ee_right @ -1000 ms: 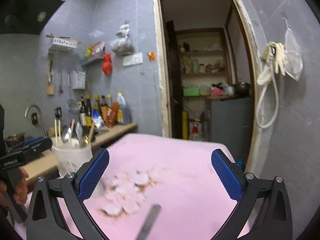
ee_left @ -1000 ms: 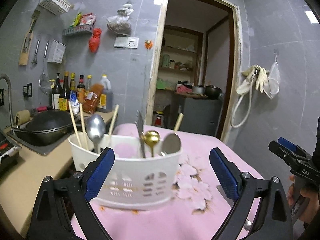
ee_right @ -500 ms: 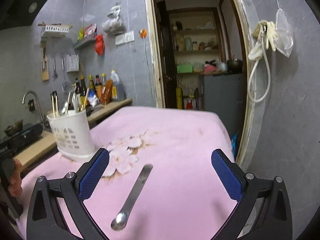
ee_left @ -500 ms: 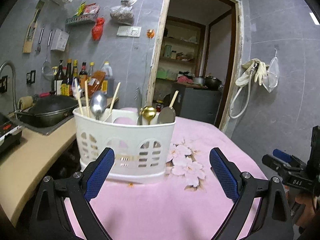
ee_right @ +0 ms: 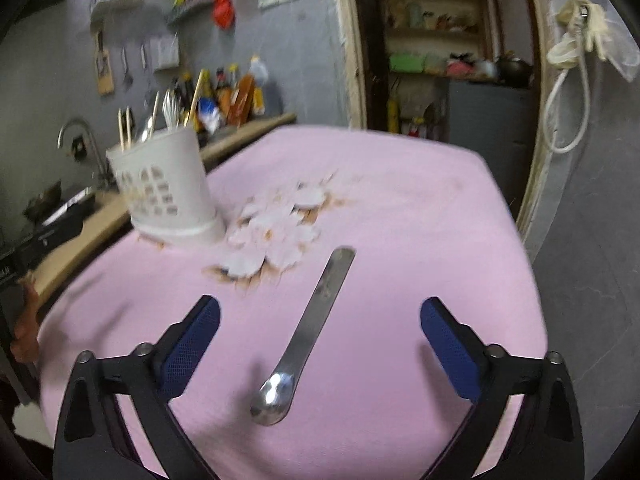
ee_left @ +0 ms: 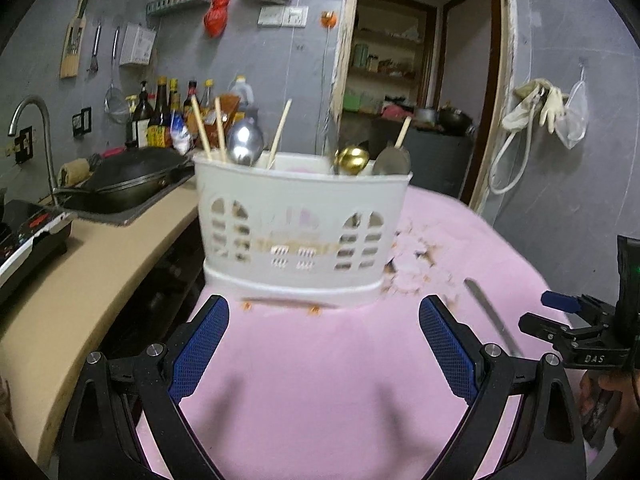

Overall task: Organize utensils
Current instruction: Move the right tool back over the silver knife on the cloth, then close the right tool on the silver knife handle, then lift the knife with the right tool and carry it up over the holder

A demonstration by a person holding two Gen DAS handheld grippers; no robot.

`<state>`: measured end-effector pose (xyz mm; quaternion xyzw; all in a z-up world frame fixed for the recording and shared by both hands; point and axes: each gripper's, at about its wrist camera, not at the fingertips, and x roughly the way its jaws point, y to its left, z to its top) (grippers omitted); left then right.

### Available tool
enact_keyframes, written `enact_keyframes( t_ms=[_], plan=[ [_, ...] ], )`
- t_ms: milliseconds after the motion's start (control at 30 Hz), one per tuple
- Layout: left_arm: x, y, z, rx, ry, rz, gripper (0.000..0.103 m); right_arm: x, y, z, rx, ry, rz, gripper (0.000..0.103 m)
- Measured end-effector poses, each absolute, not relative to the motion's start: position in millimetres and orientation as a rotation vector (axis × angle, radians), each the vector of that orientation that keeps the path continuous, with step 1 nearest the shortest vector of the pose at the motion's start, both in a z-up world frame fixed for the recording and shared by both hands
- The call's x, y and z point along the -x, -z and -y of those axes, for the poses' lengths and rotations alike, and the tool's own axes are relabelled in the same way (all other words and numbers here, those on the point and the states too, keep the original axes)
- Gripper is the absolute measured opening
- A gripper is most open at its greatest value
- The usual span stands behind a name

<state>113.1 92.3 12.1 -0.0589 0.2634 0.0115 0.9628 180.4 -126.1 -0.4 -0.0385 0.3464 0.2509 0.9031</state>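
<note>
- Spoon (ee_right: 306, 336) lying loose on pink cloth (ee_right: 400, 208), between right gripper (ee_right: 320, 344) pads, jaws closing, not touching yet.
- Left gripper (ee_left: 324, 348) wide, empty; caddy (ee_left: 300, 232) just ahead, mostly filled.
- Left: stow spoon.

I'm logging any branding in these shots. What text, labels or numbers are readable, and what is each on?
"DAS": white letters on the black body of the right tongs, seen from the left wrist view.
Bottles on the counter: labels too small and blurred to read.
Stove: red display, unreadable.
Nothing else legible.
</note>
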Motion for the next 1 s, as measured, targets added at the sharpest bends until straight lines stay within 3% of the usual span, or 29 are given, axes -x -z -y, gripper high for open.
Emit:
enact_keyframes(
  t_ms=[133, 400, 567, 733, 1000],
  plan=[
    [-119, -2, -94, 0.128, -0.013, -0.578, 0.093, -190, 10, 121, 0.091, -0.541, -0.795, 0.07],
    [-133, 2, -95, 0.146, 0.025, -0.631, 0.093, -215, 22, 109, 0.137, -0.517, -0.897, 0.055],
    [-143, 2, -100, 0.18, 0.036, -0.66, 0.093, -236, 24, 95, 0.175, -0.514, -0.914, 0.051],
    [-154, 2, -102, 0.196, 0.047, -0.706, 0.093, -250, 25, 82, 0.174, -0.54, -0.922, 0.024],
    [-167, 6, -98, 0.19, 0.101, -0.781, 0.092, -243, 24, 67, 0.277, -0.635, -0.937, 0.022]
  ],
)
